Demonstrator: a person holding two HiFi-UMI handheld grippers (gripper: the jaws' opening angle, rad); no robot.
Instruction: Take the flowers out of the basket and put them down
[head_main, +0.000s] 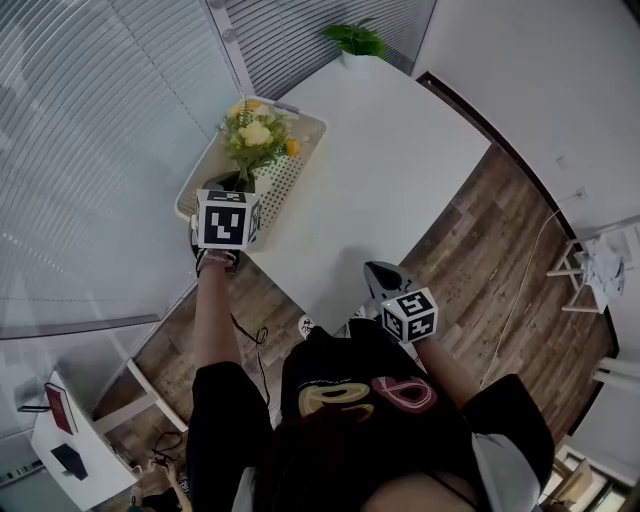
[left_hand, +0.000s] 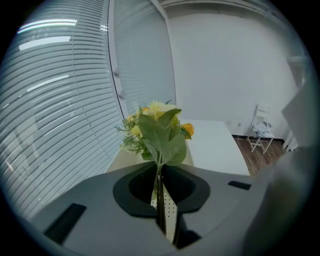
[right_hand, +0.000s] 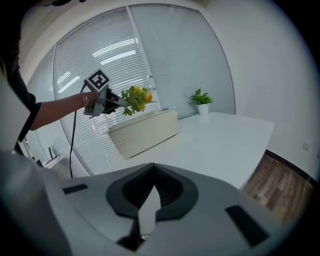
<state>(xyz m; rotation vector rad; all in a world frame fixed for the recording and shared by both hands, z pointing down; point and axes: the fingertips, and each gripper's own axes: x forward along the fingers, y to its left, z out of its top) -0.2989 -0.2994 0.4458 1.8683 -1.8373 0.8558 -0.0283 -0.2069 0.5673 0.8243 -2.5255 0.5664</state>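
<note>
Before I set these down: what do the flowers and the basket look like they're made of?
Flowers: likely artificial, fabric or plastic; the leaves look matte, flat and uniformly coloured.
Basket: probably moulded plastic, cream with a smooth finish; its walls carry regular rows of small holes.

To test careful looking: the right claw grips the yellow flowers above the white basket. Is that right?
No: the left claw grips the yellow flowers above the white basket; the left gripper view shows them in its jaws.
</note>
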